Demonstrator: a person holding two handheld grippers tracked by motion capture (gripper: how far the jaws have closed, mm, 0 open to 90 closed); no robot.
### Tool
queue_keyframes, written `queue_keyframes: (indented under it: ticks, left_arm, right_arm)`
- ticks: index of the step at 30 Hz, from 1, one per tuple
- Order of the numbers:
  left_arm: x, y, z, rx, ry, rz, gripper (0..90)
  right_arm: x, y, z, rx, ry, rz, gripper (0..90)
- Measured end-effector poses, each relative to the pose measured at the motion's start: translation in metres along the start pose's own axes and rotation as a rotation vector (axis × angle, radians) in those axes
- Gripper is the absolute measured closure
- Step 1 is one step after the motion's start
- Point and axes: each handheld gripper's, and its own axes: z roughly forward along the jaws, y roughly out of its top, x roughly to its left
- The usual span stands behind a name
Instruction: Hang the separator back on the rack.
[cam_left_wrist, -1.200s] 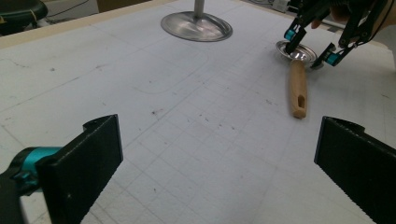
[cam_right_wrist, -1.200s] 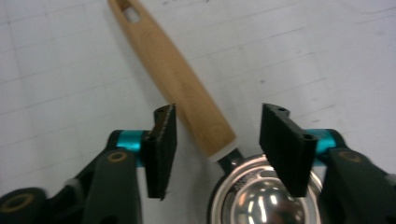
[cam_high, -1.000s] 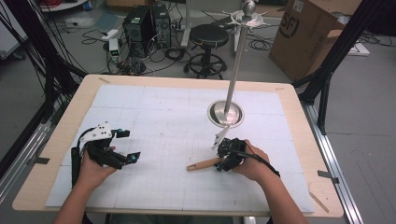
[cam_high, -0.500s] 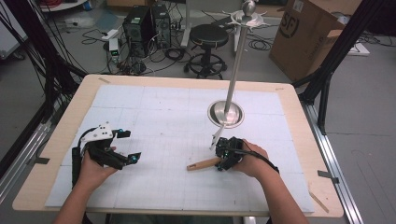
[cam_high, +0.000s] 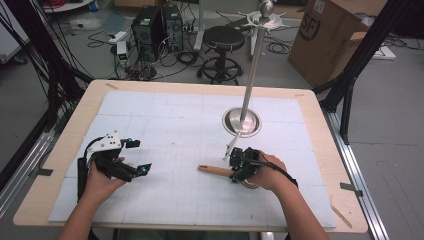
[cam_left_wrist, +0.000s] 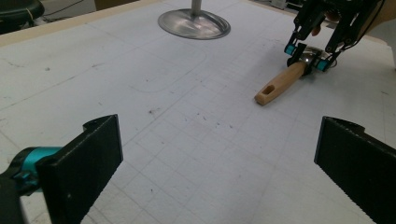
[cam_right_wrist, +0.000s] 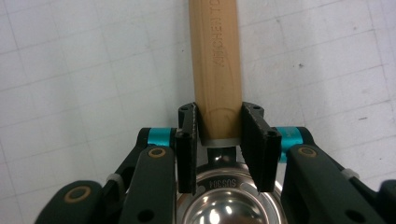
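Closing on the wooden handle, the right claw has just drawn its jaws in, and the two black pads now sit flush against either side of the handle where it meets the metal neck of a ladle. A second ago, in the high view, those jaws stood visibly wider around the same spot; the hand itself has not shifted. In the right gripper view the polished bowl of the ladle lies directly beneath the claw's body, and the handle runs straight away from the jaws across the gridded mat.

That change matters: the grip looks made, so the picking-up step seems finished and lifting is likely next. The hold sits at the bowl end, so the long handle may swing or droop once it leaves the surface.

The ladle still lies flat on the tabletop, in the near right part of the mat, its handle pointing toward the left claw. Just beyond it stands a tall metal stand with a round base and hooks at the top, probably where the ladle is meant to hang.

The left claw rests well apart on the near left of the mat, its jaws spread wide with nothing between them, as the left gripper view shows.
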Motion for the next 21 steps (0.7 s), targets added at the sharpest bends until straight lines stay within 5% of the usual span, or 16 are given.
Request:
queue_keyframes:
  ticks: [14,21]
  left_arm:
    - [-0.002,0.001,0.001,0.001,0.000,0.003,1.6]
    - [-0.002,0.001,0.000,0.000,0.000,0.003,1.6]
  right_arm:
    - [0.006,0.011,0.003,0.084,-0.021,-0.025,68.2]
    - [0.008,0.000,0.001,0.004,-0.042,-0.023,68.9]
